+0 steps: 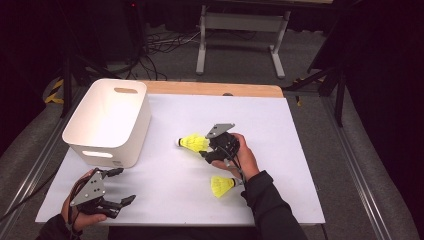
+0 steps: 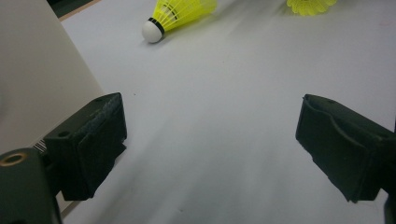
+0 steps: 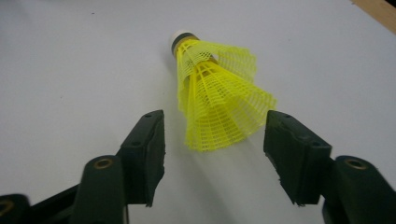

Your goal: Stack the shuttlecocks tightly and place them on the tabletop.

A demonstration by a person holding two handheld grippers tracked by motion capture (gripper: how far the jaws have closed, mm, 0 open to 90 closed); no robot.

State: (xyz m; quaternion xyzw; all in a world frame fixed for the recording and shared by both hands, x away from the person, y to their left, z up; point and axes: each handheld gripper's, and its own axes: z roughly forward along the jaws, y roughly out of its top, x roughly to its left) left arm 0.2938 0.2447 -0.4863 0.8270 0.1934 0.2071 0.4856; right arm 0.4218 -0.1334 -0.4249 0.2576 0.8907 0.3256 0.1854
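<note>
Two yellow mesh shuttlecocks with white corks lie on the white table. One shuttlecock (image 1: 193,142) (image 3: 217,98) (image 2: 180,11) lies near the middle, cork pointing left. My right gripper (image 1: 204,149) (image 3: 215,128) is open at its skirt end, the rim of the skirt just between the jaw tips, with a gap to each pad. The second shuttlecock (image 1: 221,185) (image 2: 310,4) lies nearer the front edge, beside my right wrist. My left gripper (image 1: 124,185) (image 2: 212,116) rests wide open at the front left corner with only bare table between its jaws.
A white plastic bin (image 1: 107,120) (image 2: 32,79) with handle slots stands at the back left of the table, just beyond my left gripper. A wooden strip (image 1: 215,89) runs along the table's far edge. Cables and a metal stand are on the floor behind.
</note>
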